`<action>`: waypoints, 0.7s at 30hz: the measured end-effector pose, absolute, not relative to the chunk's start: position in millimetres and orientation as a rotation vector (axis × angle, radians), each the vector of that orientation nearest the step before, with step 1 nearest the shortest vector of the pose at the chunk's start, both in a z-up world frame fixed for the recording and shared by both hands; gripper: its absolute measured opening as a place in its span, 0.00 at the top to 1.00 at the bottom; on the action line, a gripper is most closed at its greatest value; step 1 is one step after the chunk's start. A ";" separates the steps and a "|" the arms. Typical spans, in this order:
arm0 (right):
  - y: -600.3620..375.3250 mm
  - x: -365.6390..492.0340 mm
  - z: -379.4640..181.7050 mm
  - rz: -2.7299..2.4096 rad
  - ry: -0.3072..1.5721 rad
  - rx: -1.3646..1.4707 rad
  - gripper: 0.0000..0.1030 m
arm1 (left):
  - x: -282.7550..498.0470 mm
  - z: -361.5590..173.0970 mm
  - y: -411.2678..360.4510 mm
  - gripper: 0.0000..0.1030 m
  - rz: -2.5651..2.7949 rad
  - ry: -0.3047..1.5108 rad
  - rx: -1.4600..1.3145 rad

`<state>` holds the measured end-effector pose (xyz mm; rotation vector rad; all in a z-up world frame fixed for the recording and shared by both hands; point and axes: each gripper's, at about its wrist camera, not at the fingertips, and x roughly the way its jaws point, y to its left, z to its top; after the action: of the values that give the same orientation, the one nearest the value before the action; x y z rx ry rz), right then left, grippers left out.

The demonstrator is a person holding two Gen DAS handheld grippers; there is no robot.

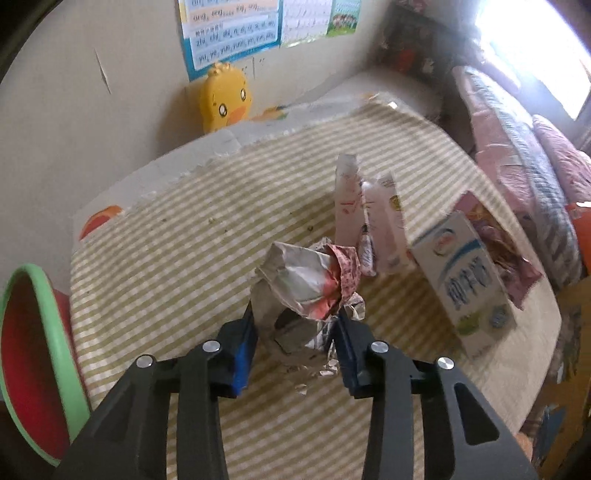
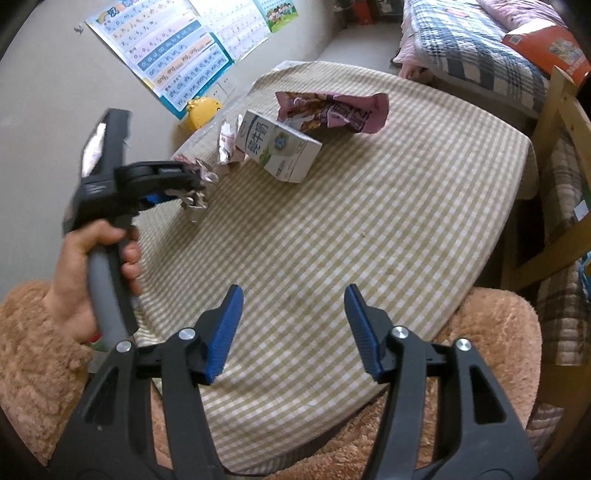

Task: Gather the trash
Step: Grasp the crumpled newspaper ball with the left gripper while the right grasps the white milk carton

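Left wrist view: the left gripper has its blue pads clamped on a crumpled wrapper, white paper with a red smear and silver foil underneath, held just above the checked tablecloth. Just beyond it stand two torn pale sachets, print too small to read. To the right lies a white-and-blue milk carton with Chinese lettering, and touching its far side a pink snack bag. A green-rimmed red bin sits at the left table edge. A yellow duck toy leans by the wall under a pinyin chart. The right gripper hangs wide apart, holding nothing, over bare cloth.
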<state>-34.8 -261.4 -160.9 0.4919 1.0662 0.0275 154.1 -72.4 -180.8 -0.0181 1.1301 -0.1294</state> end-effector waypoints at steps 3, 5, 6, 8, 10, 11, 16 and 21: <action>-259.1 -21.7 -163.6 0.027 1.072 0.445 0.46 | 127.8 -167.4 -62.5 0.66 -0.170 1.098 0.004; -257.8 -7.2 -162.2 0.011 1.064 0.383 0.46 | 104.5 -161.5 -51.0 0.66 -0.196 1.090 0.025; -257.0 3.5 -161.4 0.001 1.061 0.342 0.45 | 92.8 -160.0 -45.0 0.65 -0.203 1.090 0.038; -256.0 23.9 -159.2 -0.005 1.058 0.296 0.42 | 73.2 -158.5 -32.7 0.65 -0.205 1.095 0.055; -254.1 48.3 -156.1 -0.005 1.048 0.257 0.39 | 58.1 -158.5 -20.2 0.65 -0.199 1.105 0.052; -250.9 60.9 -155.4 -0.009 1.048 0.219 0.36 | 50.0 -159.7 -12.6 0.64 -0.189 1.114 0.045; -231.1 116.3 -171.0 -0.043 1.095 0.035 0.29 | 43.6 -172.6 0.2 0.64 -0.183 1.167 0.012; -219.4 145.2 -193.2 -0.085 1.174 -0.083 0.30 | 39.2 -172.0 -7.4 0.63 -0.216 1.157 0.033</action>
<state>145.2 -219.4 -193.2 -0.0831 1.1736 -0.0851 39.2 -7.4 -172.0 0.0326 1.1573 -0.2158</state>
